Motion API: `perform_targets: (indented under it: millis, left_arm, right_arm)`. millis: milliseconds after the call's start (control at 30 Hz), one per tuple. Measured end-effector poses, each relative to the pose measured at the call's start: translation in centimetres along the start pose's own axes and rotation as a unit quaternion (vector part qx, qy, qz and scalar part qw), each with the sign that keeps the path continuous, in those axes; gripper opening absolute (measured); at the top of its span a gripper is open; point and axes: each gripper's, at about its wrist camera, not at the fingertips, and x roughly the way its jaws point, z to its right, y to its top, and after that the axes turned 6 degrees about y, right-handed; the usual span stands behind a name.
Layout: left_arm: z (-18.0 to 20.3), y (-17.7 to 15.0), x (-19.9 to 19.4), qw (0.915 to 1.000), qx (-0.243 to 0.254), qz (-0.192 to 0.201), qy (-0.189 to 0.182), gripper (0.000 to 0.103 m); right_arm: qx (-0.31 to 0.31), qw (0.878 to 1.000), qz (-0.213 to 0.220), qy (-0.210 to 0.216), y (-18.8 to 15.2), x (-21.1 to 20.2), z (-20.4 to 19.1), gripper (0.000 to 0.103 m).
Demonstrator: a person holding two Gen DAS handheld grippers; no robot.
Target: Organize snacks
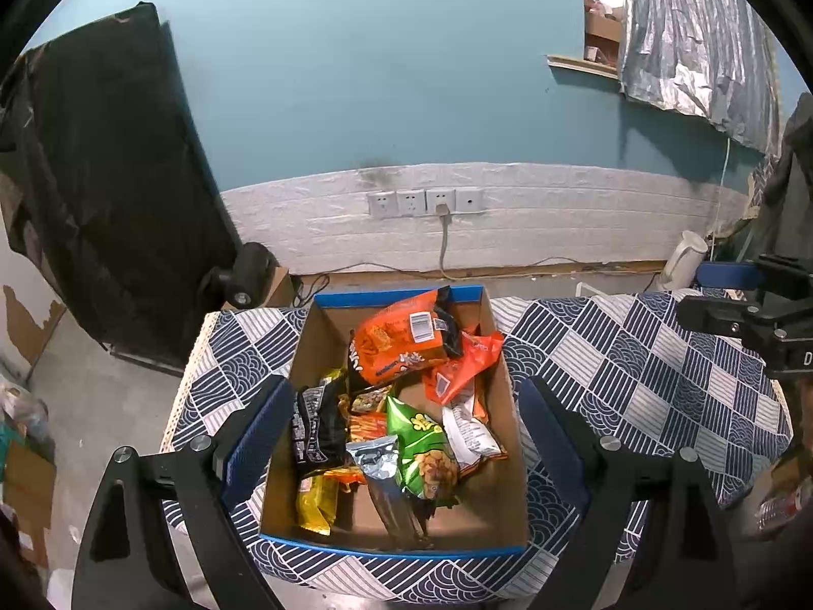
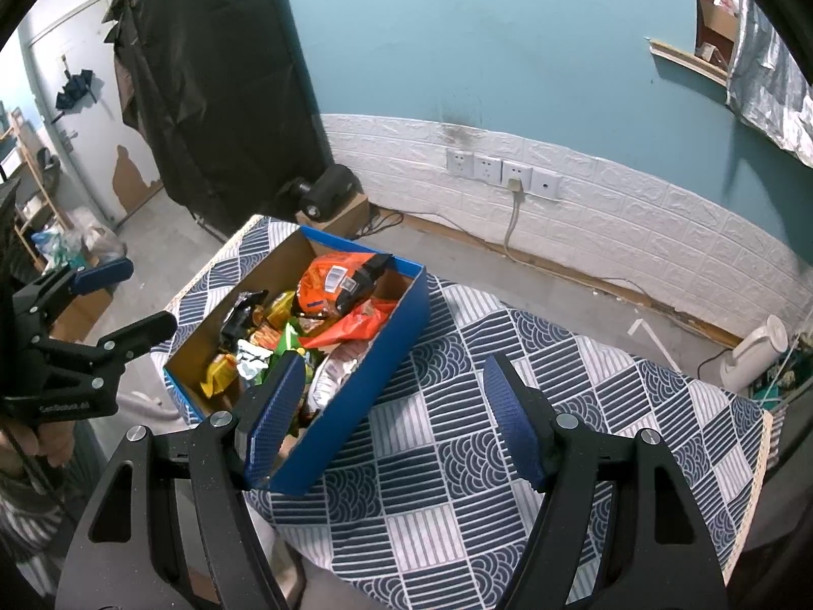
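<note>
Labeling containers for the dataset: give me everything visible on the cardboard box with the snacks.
The cardboard box is an open, lidless rectangular carton, blue outside with a blue rim, plain brown inside. It sits flat on the patterned tablecloth, near the table's left end in the right wrist view. It holds a loose pile of snack bags, which leaves part of its floor bare. Neither gripper touches it.

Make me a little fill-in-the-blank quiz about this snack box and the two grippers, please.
1. The snacks lie inside a cardboard box with a ____ rim.
2. The topmost big snack bag is mostly ____.
3. Both the left gripper and the right gripper have their jaws ____.
4. The box stands on a ____ tablecloth.

Missing words: blue; orange; open; patterned
</note>
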Motion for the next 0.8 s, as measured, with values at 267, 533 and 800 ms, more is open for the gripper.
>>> perform_targets:
  millis: [267,533,800]
  left_arm:
    - [-0.16,0.09,0.03,1.0000,-0.005,-0.004,0.002,0.091]
    - [-0.08,0.08,0.12,1.0000,0.001,-0.007,0.005,0.091]
    - [0.23,-0.04,0.17,0.9999,0.011,-0.008,0.008,0.091]
  right_arm:
    - [0.000,1.000,0.000,-0.001,-0.02,-0.02,-0.02,0.073]
    - [-0.001,1.000,0.000,0.000,0.00,-0.03,-0.05,0.073]
    - [-0.001,1.000,-0.001,0.000,-0.26,-0.11,-0.21,0.073]
